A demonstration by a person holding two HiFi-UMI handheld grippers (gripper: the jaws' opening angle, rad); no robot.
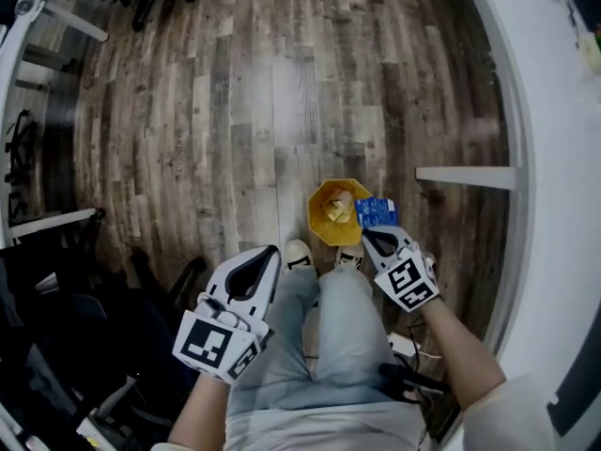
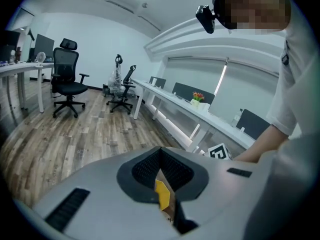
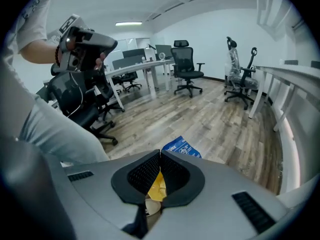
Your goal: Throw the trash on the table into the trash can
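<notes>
Left tool (image 1: 270,252): pressed together.
Right tool (image 1: 368,235): pinching blue packet (image 1: 377,211).
Trash can (image 1: 315,216): yellow, on floor (image 1: 244,111), beside packet.

On the wood-plank floor (image 1: 282,92), a yellow trash can (image 1: 317,219) is stood, with two shoes (image 1: 298,252) planted just beside it.

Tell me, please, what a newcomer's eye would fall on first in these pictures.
A bright yellow trash can stands on the wooden floor just ahead of the person's shoes. The right gripper is shut on a blue packet at the can's right edge, while the left gripper, shut and empty, hangs at lower left.
</notes>
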